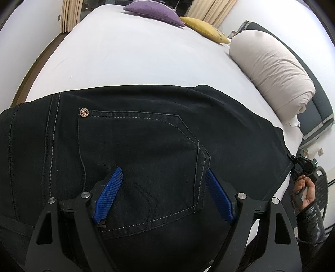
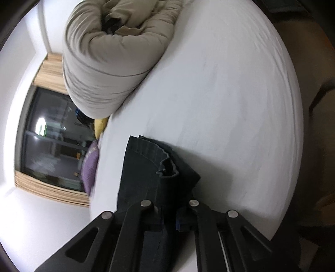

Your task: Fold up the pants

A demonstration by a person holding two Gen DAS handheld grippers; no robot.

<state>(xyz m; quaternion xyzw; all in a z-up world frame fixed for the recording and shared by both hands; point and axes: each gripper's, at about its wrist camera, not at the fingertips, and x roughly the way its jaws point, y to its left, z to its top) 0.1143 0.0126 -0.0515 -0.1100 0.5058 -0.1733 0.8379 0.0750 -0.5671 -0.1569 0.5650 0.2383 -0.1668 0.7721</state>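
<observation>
Bed [image 1: 136, 54] | pants [image 1: 146, 136] flat | left gripper [image 1: 163, 173] spread | right gripper [image 2: 169, 209] pinching hem

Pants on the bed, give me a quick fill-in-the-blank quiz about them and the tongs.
1. The pants lie on a ____ bed.
2. The left tongs hover open over the back ____ of the pants.
3. The right tongs are ____ on the pants' hem.
4. Beyond the pants lie a purple cushion and a ____ one.

Missing words: white; pocket; shut; yellow

My left gripper [image 1: 162, 177] has ribbed blue pads [image 1: 108, 194] on black arms with silver screws [image 1: 86, 195]; my right sleeve [image 1: 309, 221] is shiny black.
</observation>
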